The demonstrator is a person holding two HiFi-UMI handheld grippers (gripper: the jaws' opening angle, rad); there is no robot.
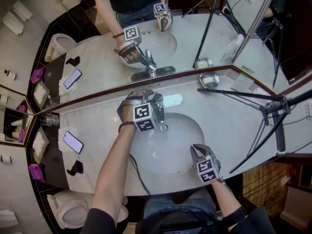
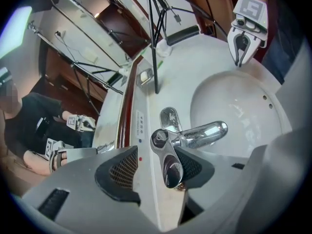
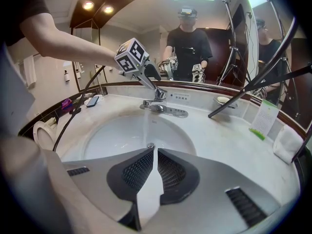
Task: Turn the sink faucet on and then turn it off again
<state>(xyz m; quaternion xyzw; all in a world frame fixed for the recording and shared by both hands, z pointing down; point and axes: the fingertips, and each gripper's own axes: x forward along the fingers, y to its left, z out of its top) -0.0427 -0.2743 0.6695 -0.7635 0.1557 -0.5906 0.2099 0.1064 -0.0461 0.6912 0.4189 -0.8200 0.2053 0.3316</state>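
Marble makes the worktop (image 1: pixel 234 116), pale and shiny, with a mirror (image 1: pixel 195 33) behind it. Far left on it lie a phone (image 1: pixel 72 142) and a clear glass (image 1: pixel 48 120).

Next comes the left claw (image 1: pixel 151 97) — it reaches down to the faucet (image 1: pixel 161 112) at the back of the sink (image 1: pixel 180 150). Its two sides stand wide apart. The shiny faucet handle (image 2: pixel 168 162) sits between them, close against one pad but not squeezed. Water (image 3: pixel 146 128) runs from the spout (image 2: pixel 204 133) in a thin stream down into the white sink.

Right of that, over the front edge of the sink, hangs the right claw (image 1: pixel 200 149) — its two sides are almost together, with nothing between them. It points at the faucet but is well apart from it.

Further right a small soap dish (image 1: pixel 209 80) sits by the mirror. A black tripod (image 1: pixel 273 111) rests its legs on the worktop.
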